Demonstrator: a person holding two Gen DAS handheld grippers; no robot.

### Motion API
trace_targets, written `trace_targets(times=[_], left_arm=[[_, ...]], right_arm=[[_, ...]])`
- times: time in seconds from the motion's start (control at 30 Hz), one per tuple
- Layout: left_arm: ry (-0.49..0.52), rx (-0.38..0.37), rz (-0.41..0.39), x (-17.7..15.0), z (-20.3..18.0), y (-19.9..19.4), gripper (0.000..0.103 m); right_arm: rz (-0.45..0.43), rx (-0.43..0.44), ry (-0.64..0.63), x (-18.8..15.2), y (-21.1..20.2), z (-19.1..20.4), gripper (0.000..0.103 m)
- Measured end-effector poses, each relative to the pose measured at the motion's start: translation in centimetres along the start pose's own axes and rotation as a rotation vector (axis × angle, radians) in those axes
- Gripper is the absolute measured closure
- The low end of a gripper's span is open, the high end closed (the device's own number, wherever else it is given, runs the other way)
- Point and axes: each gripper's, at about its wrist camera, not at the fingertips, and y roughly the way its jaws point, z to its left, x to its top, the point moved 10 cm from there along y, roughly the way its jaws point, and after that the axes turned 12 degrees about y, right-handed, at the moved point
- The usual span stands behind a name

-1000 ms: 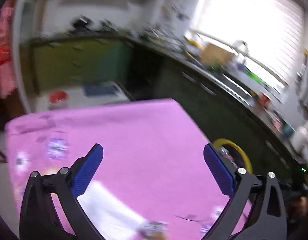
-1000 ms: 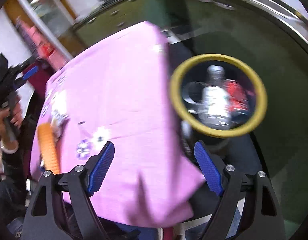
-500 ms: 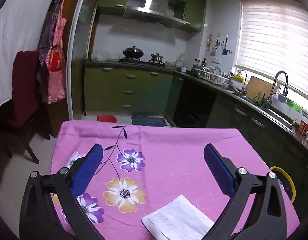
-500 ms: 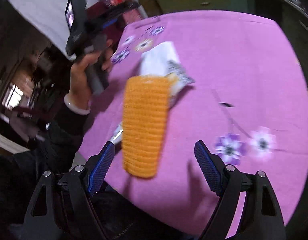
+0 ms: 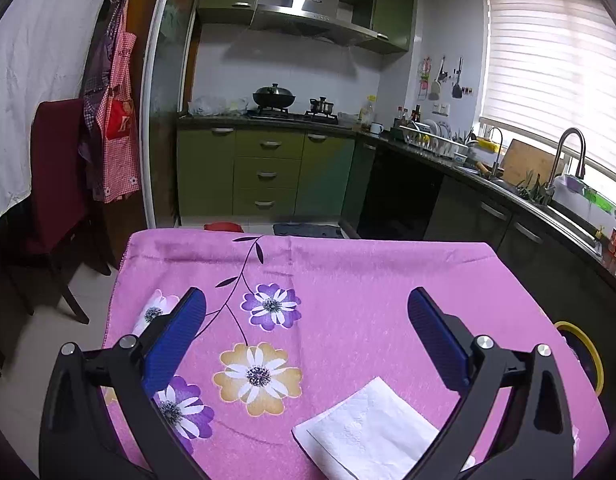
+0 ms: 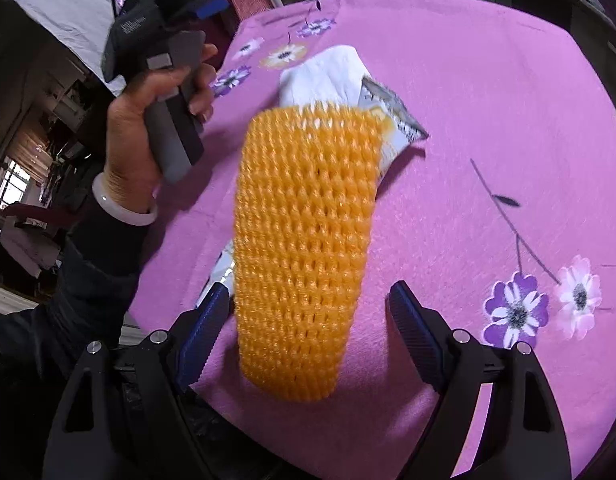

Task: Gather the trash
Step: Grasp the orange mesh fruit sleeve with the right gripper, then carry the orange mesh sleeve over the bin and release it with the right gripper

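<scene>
An orange foam fruit net (image 6: pixel 304 248) lies on the pink flowered tablecloth (image 6: pixel 488 120), its near end between the wide-apart fingers of my right gripper (image 6: pixel 308 316), which is open and not pressing it. Under the net lies a silver snack wrapper (image 6: pixel 392 120), and beyond it a white paper napkin (image 6: pixel 324 76). In the left wrist view the same napkin (image 5: pixel 368 432) lies low between the fingers of my left gripper (image 5: pixel 304 320), open with nothing gripped. A hand (image 6: pixel 148 128) holds the left gripper's handle at the table's left edge.
A yellow-rimmed trash bin (image 5: pixel 580 352) stands off the table's right edge. A dark red chair (image 5: pixel 56 184) is at the left, green kitchen cabinets (image 5: pixel 268 172) and a counter with a sink (image 5: pixel 548 192) beyond the table.
The right gripper swung from the bin at the table's right side to over the orange net and moved closer to it. The left view turned left, then settled level on the table.
</scene>
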Motion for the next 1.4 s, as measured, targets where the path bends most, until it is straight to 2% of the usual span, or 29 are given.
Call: trace_targets(times=[0.07, 0.13, 0.27, 0.47, 0.57, 0.8, 0.97, 1.03, 1.1, 1.23, 1.4], left_arm=[[-0.005, 0.002, -0.001, 0.0, 0.1, -0.1, 0.007], [-0.006, 0.002, -0.001, 0.1, 0.1, -0.1, 0.007], [-0.001, 0.004, 0.003, 0.0, 0.1, -0.1, 0.007], [0.004, 0.006, 0.003, 0.1, 0.1, -0.2, 0.007], [0.002, 0.006, 0.001, 0.1, 0.2, -0.2, 0.007], [0.004, 0.007, 0.001, 0.2, 0.1, -0.3, 0.007], [0.006, 0.012, 0.005, 0.2, 0.3, -0.3, 0.007], [0.005, 0.01, 0.01, 0.2, 0.3, -0.3, 0.007], [0.009, 0.01, 0.011, 0.2, 0.3, -0.2, 0.007], [0.013, 0.013, 0.013, 0.2, 0.3, -0.1, 0.007], [0.016, 0.012, 0.029, 0.0, 0.3, 0.4, 0.007]], right_arm=[[-0.006, -0.002, -0.003, 0.0, 0.2, 0.0, 0.023], [-0.01, -0.009, -0.002, 0.1, 0.3, 0.0, 0.03], [-0.008, -0.007, -0.004, 0.1, 0.3, -0.1, 0.061], [-0.052, 0.002, 0.0, 0.5, -1.4, -0.5, 0.083], [-0.121, -0.021, 0.018, 1.5, -3.5, -1.7, 0.087], [-0.234, -0.097, 0.077, 3.1, -8.3, -6.0, 0.087], [-0.367, -0.244, 0.176, 5.2, -14.8, -13.3, 0.087], [-0.429, -0.339, 0.239, 6.3, -17.9, -17.7, 0.087], [-0.454, -0.432, 0.315, 6.7, -20.7, -23.0, 0.087], [-0.387, -0.544, 0.419, 6.6, -22.2, -31.5, 0.087], [-0.219, -0.618, 0.466, 6.1, -20.0, -38.5, 0.087]])
